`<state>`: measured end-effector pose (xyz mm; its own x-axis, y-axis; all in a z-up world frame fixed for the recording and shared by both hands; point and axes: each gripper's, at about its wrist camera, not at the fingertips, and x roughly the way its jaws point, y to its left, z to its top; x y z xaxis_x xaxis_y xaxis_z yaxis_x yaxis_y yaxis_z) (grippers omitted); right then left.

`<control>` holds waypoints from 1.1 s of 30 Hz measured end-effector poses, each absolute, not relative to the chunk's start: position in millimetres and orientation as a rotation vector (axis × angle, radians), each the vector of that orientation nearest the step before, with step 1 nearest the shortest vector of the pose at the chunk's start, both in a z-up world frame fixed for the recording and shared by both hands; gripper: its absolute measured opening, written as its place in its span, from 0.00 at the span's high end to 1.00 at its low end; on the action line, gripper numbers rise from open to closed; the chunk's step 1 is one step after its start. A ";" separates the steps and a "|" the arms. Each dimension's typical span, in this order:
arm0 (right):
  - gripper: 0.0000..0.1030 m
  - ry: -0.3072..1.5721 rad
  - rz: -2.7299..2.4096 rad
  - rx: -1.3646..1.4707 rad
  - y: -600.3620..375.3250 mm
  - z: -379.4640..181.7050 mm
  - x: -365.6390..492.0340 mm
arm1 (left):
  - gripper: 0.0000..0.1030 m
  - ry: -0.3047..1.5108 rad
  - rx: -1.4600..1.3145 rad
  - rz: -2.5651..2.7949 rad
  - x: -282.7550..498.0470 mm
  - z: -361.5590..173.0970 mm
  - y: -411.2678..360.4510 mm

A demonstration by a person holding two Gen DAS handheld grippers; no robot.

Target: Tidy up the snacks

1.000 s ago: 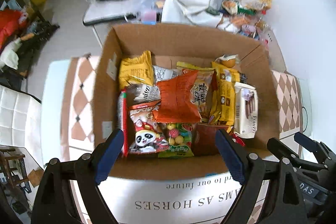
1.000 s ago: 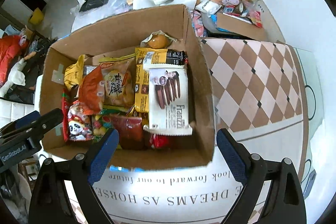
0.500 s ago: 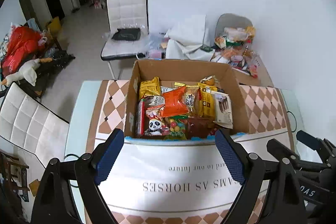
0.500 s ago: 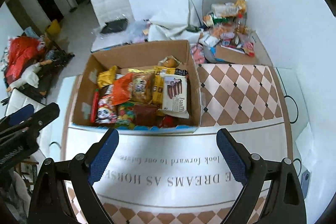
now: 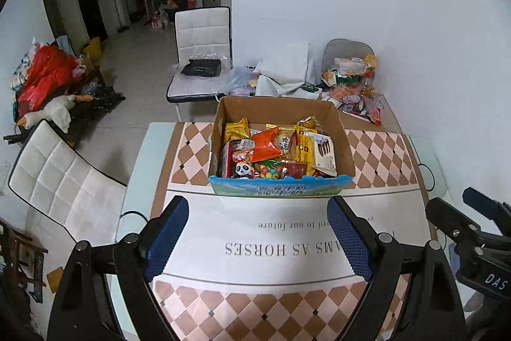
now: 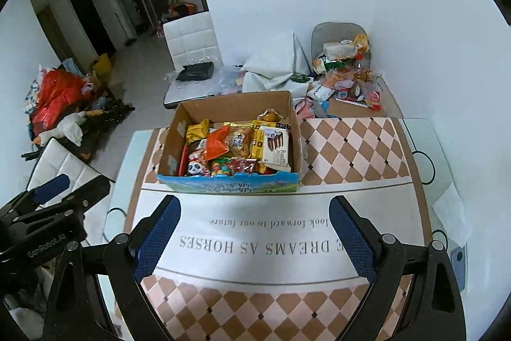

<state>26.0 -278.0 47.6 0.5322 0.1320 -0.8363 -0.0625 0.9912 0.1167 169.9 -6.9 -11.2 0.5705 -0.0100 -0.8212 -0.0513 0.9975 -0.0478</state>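
Note:
A cardboard box (image 5: 278, 107) with a blue front (image 6: 228, 185) stands on the far half of the table, full of snack packets: an orange bag (image 5: 266, 146), a yellow bag (image 5: 236, 130), a white wafer pack (image 6: 277, 147), a panda packet (image 5: 243, 170). My left gripper (image 5: 257, 232) is open and empty, held well back from the box above the table runner. My right gripper (image 6: 254, 232) is open and empty too, equally far back. Each gripper shows at the edge of the other's view.
The table (image 5: 137, 168) carries a checkered runner with printed text (image 6: 255, 245). A heap of more snacks (image 6: 346, 75) lies on a chair beyond the table. White chairs stand at the left (image 5: 60, 184) and the far side (image 5: 202, 47). A white wall is to the right.
Both grippers have pulled back and up from just over the box; the box now looks small and far, and the whole room has come into view. Both stayed open.

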 end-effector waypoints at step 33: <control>0.01 0.924 0.040 0.015 -292.7 61.3 32.5 | 0.01 0.845 -0.029 0.065 172.2 5.6 -16.0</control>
<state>32.5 -292.7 61.3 0.6021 0.0408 -0.7974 -0.0281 0.9992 0.0299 172.2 -16.0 5.6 0.6615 0.0460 -0.7485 -0.0693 0.9976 0.0001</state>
